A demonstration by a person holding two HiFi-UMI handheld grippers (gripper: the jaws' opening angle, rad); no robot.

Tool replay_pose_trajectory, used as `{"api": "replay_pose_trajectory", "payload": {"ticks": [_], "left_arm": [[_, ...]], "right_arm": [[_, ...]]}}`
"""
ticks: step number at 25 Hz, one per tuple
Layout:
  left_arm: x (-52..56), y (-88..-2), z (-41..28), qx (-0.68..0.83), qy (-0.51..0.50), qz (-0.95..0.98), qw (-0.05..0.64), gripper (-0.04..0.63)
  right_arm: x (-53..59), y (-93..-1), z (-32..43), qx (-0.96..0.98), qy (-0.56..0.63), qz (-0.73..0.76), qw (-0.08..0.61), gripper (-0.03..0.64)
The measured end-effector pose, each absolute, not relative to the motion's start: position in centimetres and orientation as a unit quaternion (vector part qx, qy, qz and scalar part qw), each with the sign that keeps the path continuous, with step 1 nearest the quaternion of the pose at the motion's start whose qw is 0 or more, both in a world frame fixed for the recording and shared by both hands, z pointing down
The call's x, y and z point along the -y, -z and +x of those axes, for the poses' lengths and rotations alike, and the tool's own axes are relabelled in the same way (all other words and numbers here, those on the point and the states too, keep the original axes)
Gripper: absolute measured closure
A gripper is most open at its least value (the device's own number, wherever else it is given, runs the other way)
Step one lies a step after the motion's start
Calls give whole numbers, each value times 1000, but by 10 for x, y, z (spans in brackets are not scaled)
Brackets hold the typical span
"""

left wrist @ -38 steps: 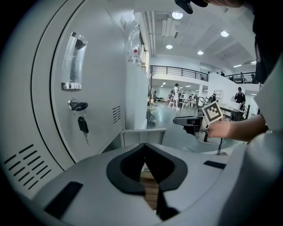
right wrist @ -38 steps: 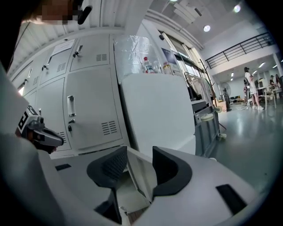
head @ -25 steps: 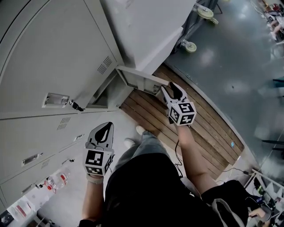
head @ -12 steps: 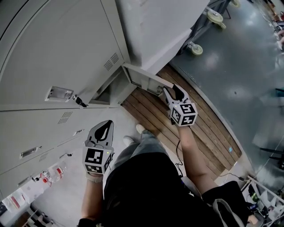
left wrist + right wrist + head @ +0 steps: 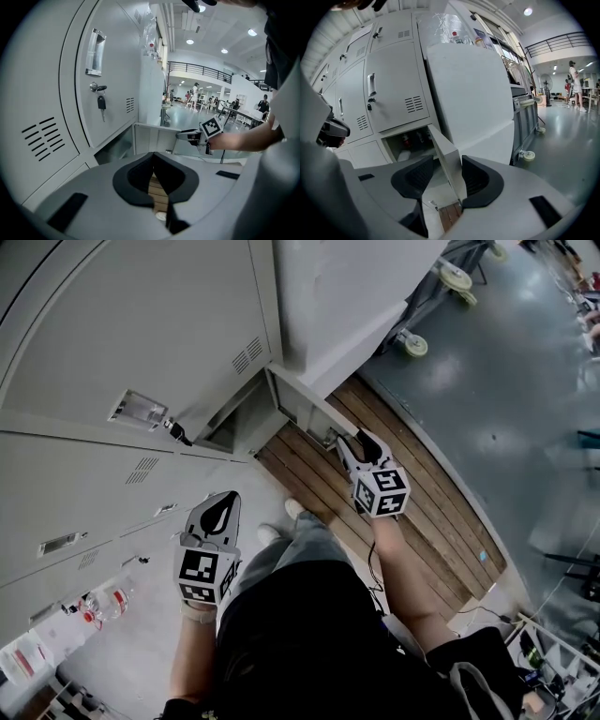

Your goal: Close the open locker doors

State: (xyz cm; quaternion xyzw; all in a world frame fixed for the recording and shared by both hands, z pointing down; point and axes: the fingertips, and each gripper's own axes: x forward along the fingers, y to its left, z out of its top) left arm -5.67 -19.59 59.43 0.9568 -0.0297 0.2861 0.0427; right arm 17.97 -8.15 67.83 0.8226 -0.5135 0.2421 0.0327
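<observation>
The open locker door, low beside the wooden platform, is being straddled at its edge by the released right gripper; the left gripper is being held clenched, empty.

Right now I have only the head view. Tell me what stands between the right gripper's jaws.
Observer: The free edge of the open pale grey metal locker door stands between the jaws of the right gripper. They are apart, with a gap at the left pad.
Operator: Check inside the compartment.
Observer: The open compartment holds small dark items with red on them.
Operator: Report the left gripper.
Observer: On the left gripper the jaws are together, with nothing between them.
</observation>
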Motion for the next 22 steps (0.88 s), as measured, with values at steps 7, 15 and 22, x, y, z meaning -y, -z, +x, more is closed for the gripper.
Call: {"api": "replay_pose_trajectory", "payload": {"ticks": [7, 15, 22], "left_arm": [[195, -597, -88, 34, -286, 957, 45, 577], [198, -596, -128, 58, -275, 958, 59, 577], [210, -592, -165, 101, -263, 957, 65, 577]], "right_arm": [[91, -679, 131, 535, -247, 807, 39, 411], [123, -673, 68, 583, -246, 773, 50, 411], [158, -670, 25, 627, -247, 737, 51, 411]]}}
